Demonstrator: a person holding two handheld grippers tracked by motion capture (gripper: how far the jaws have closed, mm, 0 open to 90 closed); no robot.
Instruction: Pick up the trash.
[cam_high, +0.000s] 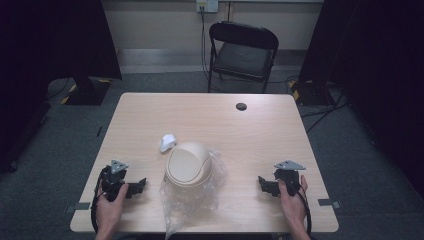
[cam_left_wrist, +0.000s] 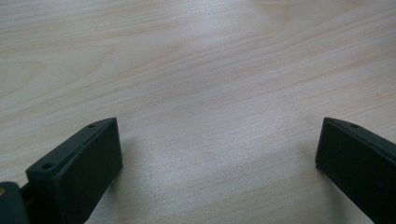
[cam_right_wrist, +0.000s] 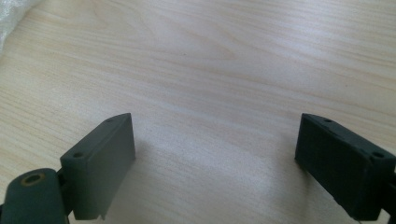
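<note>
Bin lid (cam_high: 188, 164), beige and domed, sits on a crumpled clear plastic bag (cam_high: 192, 192) near our edge of the table (cam_high: 250, 135), midway between our two tools. Nearest us, we hold the left gripper (cam_high: 140, 185) low over the wood at the lid's left, jaws spread wide with only bare tabletop between them, as the left gripper view shows. We hold the right gripper (cam_high: 262, 183) the same way at the lid's right, jaws wide apart and gripping nothing, well clear of the bag. Just beyond the lid lies a small white crumpled wad (cam_high: 167, 142), close to its far left rim. Farther off, a dark round grommet (cam_high: 241, 106) marks the tabletop, and a black folding chair (cam_high: 243, 50) stands behind the table.
</note>
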